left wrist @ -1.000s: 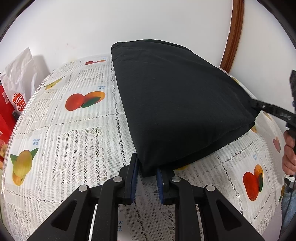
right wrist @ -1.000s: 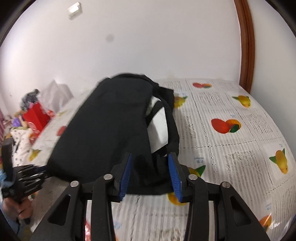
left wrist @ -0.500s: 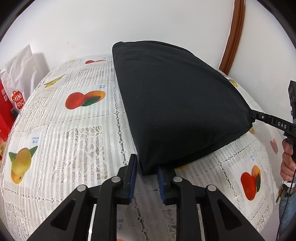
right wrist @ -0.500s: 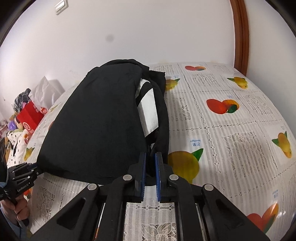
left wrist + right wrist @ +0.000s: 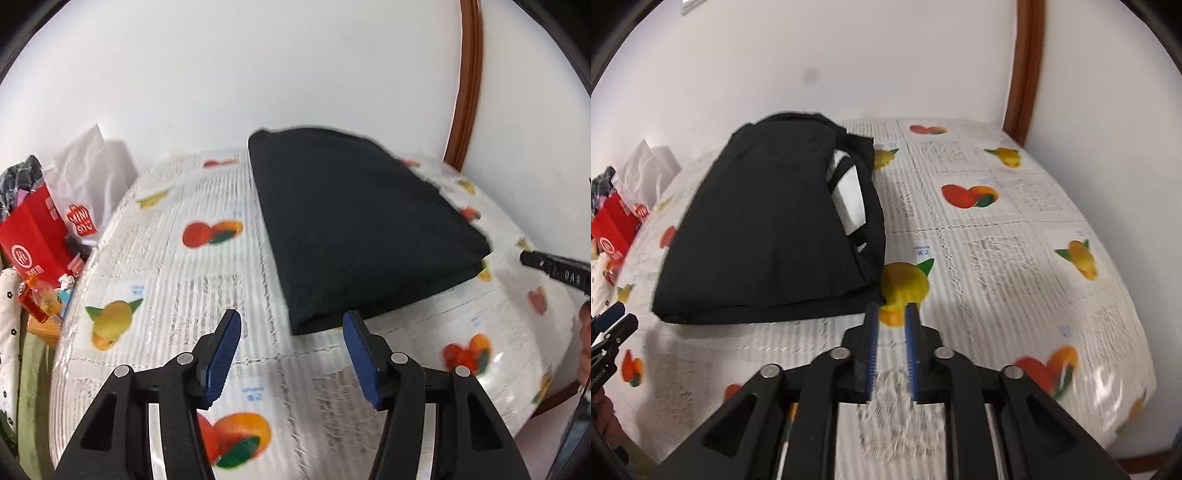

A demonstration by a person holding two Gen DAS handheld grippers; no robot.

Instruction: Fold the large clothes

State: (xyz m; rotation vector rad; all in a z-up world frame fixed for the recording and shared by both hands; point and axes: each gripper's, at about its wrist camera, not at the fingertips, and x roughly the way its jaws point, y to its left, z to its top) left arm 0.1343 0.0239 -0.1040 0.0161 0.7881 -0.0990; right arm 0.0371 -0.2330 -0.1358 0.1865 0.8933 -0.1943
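- Left hand-held gripper [image 5: 291, 338]: jaws spread wide, holding nothing; it hangs above the tabletop [image 5: 177, 280] with the near left corner of the folded black garment [image 5: 354, 229] lying in the gap between the blue pads, apart from both.
- Right hand-held gripper [image 5: 891, 325]: pads drawn close with a narrow slit between them, and nothing pinched in that slit; its tips sit just beside the garment's near right corner, over a printed yellow fruit.
- Folded black garment [image 5: 764, 229]: a compact, stacked rectangle lying flat on the fruit-print lace cloth of the tabletop [image 5: 997, 236]. White lining and black straps show along its right-hand edge in the right wrist view.
- Governing relation: the garment lies ahead of both hand-held grippers, its long axis running away from them toward the wall, and its short near edge spans from one to the other. Each stands off its own near corner, neither noticeably nearer than the other.
- Judged state of task: the bundle looks folded and set down, so the work appears close to finished; any further fold would probably carry the near edge along the long axis toward the far end.
- Judged risk: the layers at the right edge look loose, and a one-corner lift could spill them.
- Surroundings: red shopping bags [image 5: 35, 236] and a white paper bag [image 5: 88, 173] stand off the tabletop's left side, well apart from the garment.
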